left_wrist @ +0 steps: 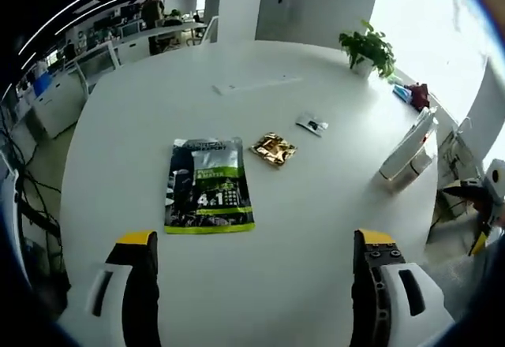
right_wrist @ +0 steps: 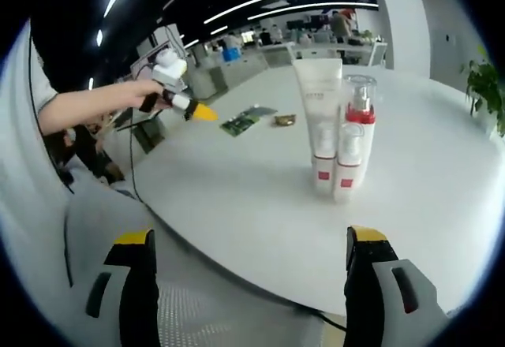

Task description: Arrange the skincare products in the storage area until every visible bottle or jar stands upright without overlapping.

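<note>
Three skincare products stand upright in a tight cluster on the white round table (right_wrist: 237,197): a tall white tube (right_wrist: 319,98), a smaller white tube with a red label (right_wrist: 323,162) in front of it, and a clear pump bottle with a red collar (right_wrist: 354,138). In the left gripper view the same cluster (left_wrist: 408,148) is near the table's right edge. My right gripper (right_wrist: 252,280) is open and empty, short of the table edge and facing the cluster. My left gripper (left_wrist: 254,280) is open over the near side of the table; it also appears held in a hand (right_wrist: 177,87).
A green and black pouch (left_wrist: 209,185) lies flat mid-table, with a gold sachet (left_wrist: 274,149) and a small white sachet (left_wrist: 312,124) beyond it. A potted plant (left_wrist: 368,50) and a red item (left_wrist: 417,95) sit at the far edge. Office desks stand behind.
</note>
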